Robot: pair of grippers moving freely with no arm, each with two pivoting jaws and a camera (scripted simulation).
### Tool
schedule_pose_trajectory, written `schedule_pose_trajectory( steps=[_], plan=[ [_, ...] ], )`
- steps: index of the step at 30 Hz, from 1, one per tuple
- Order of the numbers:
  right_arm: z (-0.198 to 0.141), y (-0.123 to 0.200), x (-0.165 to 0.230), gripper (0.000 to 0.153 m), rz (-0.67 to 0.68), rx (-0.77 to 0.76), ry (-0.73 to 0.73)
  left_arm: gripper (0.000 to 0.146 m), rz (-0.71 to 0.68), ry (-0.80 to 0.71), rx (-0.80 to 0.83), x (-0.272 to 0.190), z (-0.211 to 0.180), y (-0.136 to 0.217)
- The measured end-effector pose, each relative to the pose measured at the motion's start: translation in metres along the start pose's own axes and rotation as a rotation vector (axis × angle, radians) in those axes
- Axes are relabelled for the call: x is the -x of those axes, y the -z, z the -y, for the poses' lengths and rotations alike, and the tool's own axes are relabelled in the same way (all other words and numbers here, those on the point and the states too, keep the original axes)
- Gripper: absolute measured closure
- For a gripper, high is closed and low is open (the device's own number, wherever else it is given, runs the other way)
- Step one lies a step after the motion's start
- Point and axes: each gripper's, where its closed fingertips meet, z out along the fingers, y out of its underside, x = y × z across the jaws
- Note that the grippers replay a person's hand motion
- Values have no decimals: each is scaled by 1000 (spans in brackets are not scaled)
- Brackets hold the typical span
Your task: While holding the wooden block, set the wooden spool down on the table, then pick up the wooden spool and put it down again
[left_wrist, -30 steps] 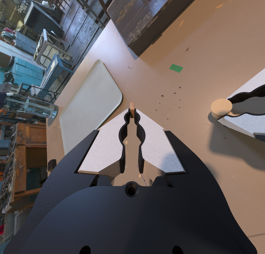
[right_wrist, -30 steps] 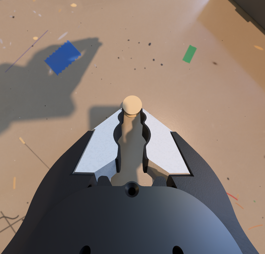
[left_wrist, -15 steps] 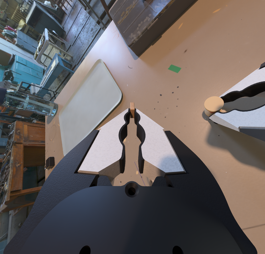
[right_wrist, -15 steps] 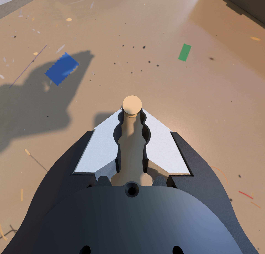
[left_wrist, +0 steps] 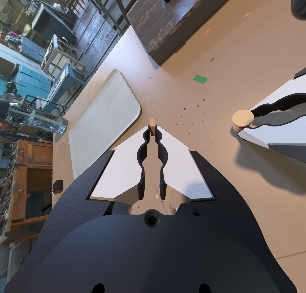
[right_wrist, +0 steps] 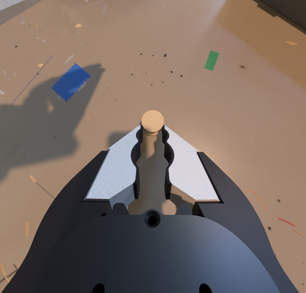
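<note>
Since a second ago, my right gripper (right_wrist: 152, 127) has carried the wooden spool (right_wrist: 152, 120) lower and nearer the blue tape patch (right_wrist: 71, 82), which now sits closer to my fingertips in the right wrist view; in the left wrist view the spool has slid leftward, toward the green tape patch (left_wrist: 200, 79).

The wooden spool stands upright between my right fingertips, its long axis vertical and pointing up at my camera, its round top flange facing me. My right jaws are closed partway on its narrow waist, below that flange. In the left wrist view its lower flange looks to be touching or just above the bench (left_wrist: 215, 45); I cannot tell which. A hint of red shows at the waist.

My left gripper (left_wrist: 152, 129) is well apart from the spool, on the far side of the green tape patch from nothing else of the task. Its jaws are nearly closed on the thin wooden block (left_wrist: 152, 127), which stands on edge at the very tips.

Beyond the block lies the white tray (left_wrist: 102, 119), with a glass tumbler (left_wrist: 35, 119) past it at the bench edge.

The coming move, as I judge it, is straight down along the spool's axis, then release; only my right gripper is placed for it.
</note>
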Motion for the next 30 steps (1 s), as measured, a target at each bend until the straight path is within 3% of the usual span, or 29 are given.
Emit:
schedule_pose_trajectory(
  steps=[12, 17, 20, 26, 30],
  plan=[
    [-4, 2, -3, 129, 5, 15, 17, 142, -2, 5, 0, 1, -2, 0],
    [-1, 8, 6, 105, 62, -2, 81, 142, -4, 9, -2, 1, -3, 0],
    [-1, 5, 10, 101, 76, 24, 173, 142, -5, 10, -4, 1, -3, 0],
    [-1, 1, 6, 104, 131, 45, 313, 142, -3, 9, -7, 2, -3, 1],
    [-6, 6, 4, 107, 195, 95, 311, 142, -3, 11, -7, 2, -4, 1]
  ],
)
